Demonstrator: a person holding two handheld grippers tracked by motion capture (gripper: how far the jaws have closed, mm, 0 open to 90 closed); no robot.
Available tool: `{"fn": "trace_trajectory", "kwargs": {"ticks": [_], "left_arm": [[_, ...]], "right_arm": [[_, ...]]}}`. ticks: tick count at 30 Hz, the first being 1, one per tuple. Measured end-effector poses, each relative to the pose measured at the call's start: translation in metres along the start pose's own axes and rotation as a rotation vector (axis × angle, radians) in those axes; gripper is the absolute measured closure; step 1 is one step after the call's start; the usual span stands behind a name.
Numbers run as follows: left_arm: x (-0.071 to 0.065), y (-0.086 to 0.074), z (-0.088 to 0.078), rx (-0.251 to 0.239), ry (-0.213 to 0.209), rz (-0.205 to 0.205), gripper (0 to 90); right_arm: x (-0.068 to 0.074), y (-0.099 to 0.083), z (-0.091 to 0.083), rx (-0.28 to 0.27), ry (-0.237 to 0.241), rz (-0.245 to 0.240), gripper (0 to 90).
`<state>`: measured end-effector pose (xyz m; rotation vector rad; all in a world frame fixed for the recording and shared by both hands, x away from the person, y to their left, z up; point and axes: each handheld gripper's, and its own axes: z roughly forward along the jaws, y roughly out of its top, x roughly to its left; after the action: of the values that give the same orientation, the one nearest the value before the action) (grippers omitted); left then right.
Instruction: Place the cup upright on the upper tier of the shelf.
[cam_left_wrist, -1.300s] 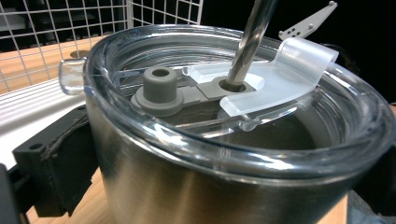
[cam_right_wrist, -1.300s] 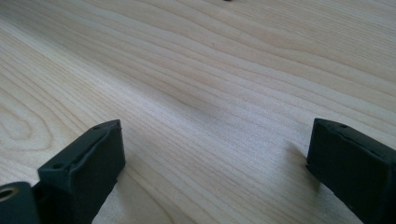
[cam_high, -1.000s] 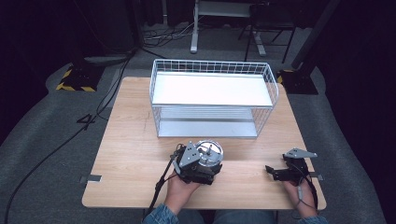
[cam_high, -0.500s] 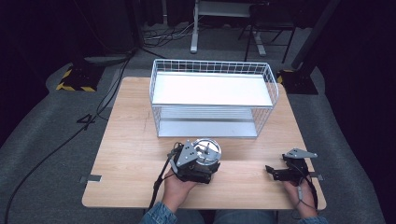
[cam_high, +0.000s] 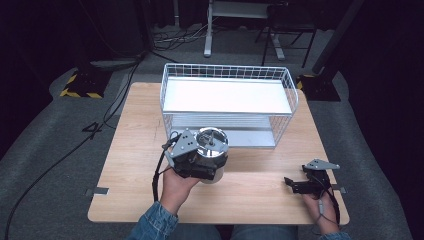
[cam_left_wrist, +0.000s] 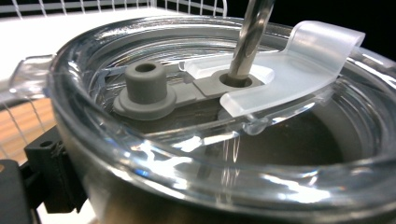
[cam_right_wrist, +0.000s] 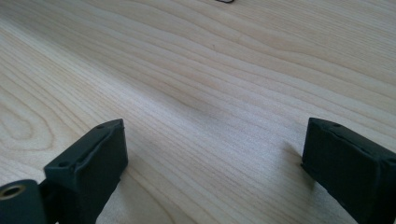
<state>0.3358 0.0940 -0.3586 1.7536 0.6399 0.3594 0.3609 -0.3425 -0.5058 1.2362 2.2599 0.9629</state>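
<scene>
A steel tumbler with a clear lid stands just in front of the wire basket. My left gripper is shut on its body, with one black jaw at the tumbler's left side in the left gripper view. A metal straw rises through the lid's grey seal, beside a grey plug. My right gripper rests open on the wooden table near the front right corner. Between its two black jaws, around the right gripper, lies only bare wood.
A white wire basket with a white shelf inside stands at the back middle of the table. Dark floor with cables and stand bases surrounds the table. A cable trails from each gripper toward the front edge.
My left gripper has moved up and slightly left with the tumbler, closer to the basket's front. The right gripper has stayed in place.
</scene>
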Motion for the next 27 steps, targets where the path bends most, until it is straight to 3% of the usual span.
{"fn": "trace_trajectory", "kwargs": {"ticks": [10, 18, 27], "left_arm": [[0.011, 0.034, -0.016, -0.037, -0.002, -0.005, 2.8], [0.018, 0.051, -0.022, -0.061, -0.023, -0.026, 2.8], [0.022, 0.068, -0.025, -0.07, -0.024, -0.01, 2.9]], "right_arm": [[0.0, 0.0, -0.001, -0.013, 0.016, -0.005, 12.5], [0.0, 0.0, -0.001, -0.013, 0.016, -0.005, 13.1], [0.0, -0.001, -0.002, -0.022, 0.022, -0.01, 17.7]]}}
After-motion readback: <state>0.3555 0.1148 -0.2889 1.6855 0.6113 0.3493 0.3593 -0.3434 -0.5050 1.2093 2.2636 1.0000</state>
